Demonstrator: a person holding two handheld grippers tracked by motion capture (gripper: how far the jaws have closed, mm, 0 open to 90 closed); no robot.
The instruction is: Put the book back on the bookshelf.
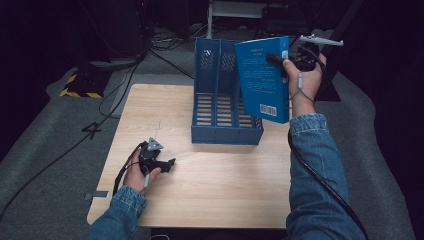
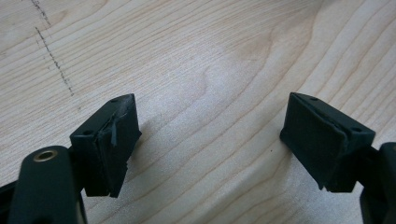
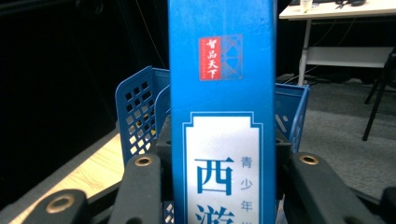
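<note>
A blue book point(image 1: 262, 77) hangs upright in the air over the right end of a blue file rack point(image 1: 220, 100). My right gripper point(image 1: 284, 61) is shut on the book near its spine edge. In the right gripper view the book's spine point(image 3: 222, 107), with a red label and a white title panel, stands between the two jaws, and the blue file rack point(image 3: 140, 116) lies behind it. My left gripper point(image 1: 169, 164) rests low over the wooden table point(image 1: 210, 185) at the front left. Its jaws point(image 2: 210, 144) stand wide open above bare wood.
The file rack has three slotted compartments and stands at the table's back middle. Black cables trail over the grey floor at the left, near a yellow-black striped base point(image 1: 80, 86). A white desk point(image 3: 336, 9) stands far behind.
</note>
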